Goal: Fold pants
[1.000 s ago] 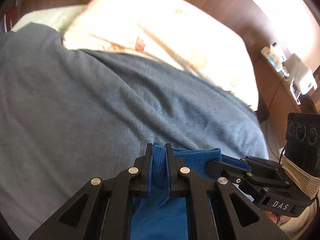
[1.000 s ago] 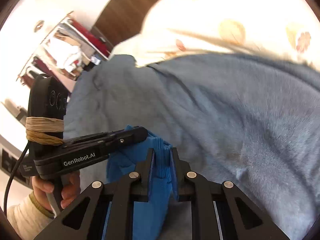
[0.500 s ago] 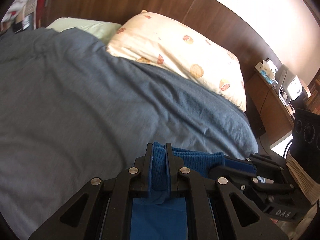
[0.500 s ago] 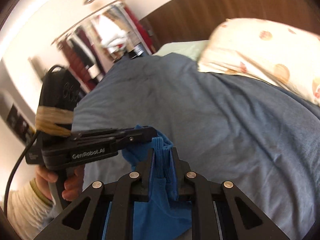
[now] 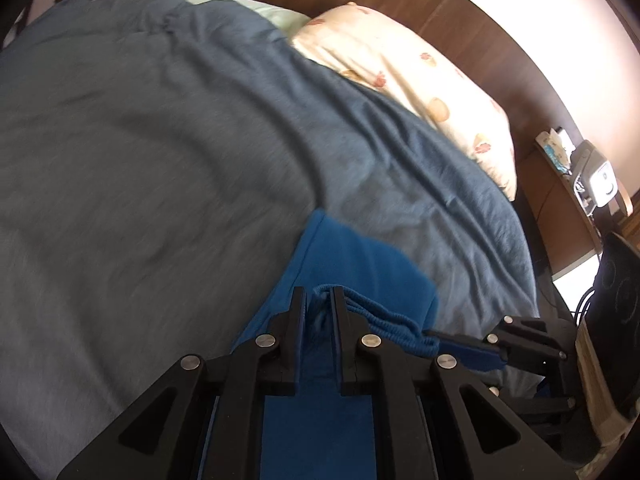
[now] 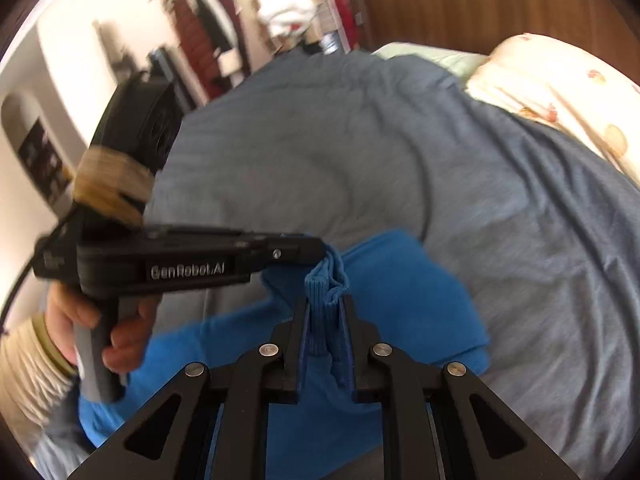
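Observation:
The blue pants (image 5: pixel 352 264) hang over the grey-blue bed cover (image 5: pixel 160 160). My left gripper (image 5: pixel 319 300) is shut on their ribbed edge (image 5: pixel 320 320). My right gripper (image 6: pixel 326 306) is shut on the same ribbed edge (image 6: pixel 326 292), close beside the left gripper (image 6: pixel 304 250), which shows from the side in the right wrist view. The pants (image 6: pixel 400 292) spread onto the cover beyond the fingers. The right gripper (image 5: pixel 496 350) shows at the lower right of the left wrist view.
A cream patterned pillow (image 5: pixel 420 80) and a pale green pillow (image 5: pixel 276 10) lie at the wooden headboard (image 5: pixel 440 12). A bedside table (image 5: pixel 572 168) with small items stands right of the bed. A clothes rack (image 6: pixel 260 20) stands beyond the bed's far side.
Both grippers have lifted and pulled back from the pillows, still holding the ribbed edge. More of the blue cloth now lies spread on the cover ahead of the fingers.

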The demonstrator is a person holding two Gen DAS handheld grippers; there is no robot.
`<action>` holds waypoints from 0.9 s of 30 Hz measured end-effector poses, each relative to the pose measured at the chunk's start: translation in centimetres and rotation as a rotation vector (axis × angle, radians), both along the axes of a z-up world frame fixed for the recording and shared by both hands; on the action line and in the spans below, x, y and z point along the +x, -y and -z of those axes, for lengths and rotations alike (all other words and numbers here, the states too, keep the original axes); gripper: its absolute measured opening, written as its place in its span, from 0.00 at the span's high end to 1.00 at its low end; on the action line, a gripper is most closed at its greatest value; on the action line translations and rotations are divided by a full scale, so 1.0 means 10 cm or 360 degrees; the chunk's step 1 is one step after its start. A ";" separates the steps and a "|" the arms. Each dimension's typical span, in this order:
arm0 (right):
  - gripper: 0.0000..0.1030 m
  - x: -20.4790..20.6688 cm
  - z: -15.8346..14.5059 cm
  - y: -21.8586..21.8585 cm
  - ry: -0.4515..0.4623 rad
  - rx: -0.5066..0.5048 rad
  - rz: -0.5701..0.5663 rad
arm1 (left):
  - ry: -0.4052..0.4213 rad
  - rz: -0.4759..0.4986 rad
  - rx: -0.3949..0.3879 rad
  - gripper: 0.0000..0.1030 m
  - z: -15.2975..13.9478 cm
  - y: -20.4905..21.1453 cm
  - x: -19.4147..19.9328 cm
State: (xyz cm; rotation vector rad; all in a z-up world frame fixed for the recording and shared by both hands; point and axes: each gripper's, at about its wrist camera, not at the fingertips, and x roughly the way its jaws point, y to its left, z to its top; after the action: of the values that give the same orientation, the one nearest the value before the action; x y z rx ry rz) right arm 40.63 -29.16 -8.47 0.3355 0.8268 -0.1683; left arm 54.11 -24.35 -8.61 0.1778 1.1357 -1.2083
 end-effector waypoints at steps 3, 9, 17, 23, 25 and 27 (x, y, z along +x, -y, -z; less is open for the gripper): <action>0.85 0.02 0.11 -0.22 -0.0060 -0.0053 -0.0127 | 0.0038 -0.0047 0.0035 0.89 0.01 -0.22 -0.02; 0.85 0.00 0.19 -0.57 -0.0107 -0.0173 -0.0287 | 0.0064 -0.0191 0.0086 0.89 -0.04 -0.67 -0.01; 0.85 -0.12 0.35 -0.79 -0.0192 -0.0196 -0.0464 | -0.0110 -0.0253 0.0083 0.70 0.06 -0.82 -0.23; 0.91 -0.15 0.62 -0.97 -0.0329 -0.0121 -0.0656 | -0.0152 -0.0327 0.0101 0.66 0.15 -0.74 -0.32; 0.90 -0.19 0.57 -0.96 -0.0303 -0.0099 -0.0658 | -0.0127 -0.0314 0.0105 0.66 0.11 -0.70 -0.35; 0.89 -0.25 0.49 -0.91 -0.0304 -0.0059 -0.0633 | -0.0087 -0.0295 0.0106 0.66 0.05 -0.65 -0.38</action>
State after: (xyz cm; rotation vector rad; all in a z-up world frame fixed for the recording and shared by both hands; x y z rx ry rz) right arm 38.09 -20.08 -13.34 0.1158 1.0612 0.1578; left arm 50.27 -17.85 -9.07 0.0881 1.2135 -1.0176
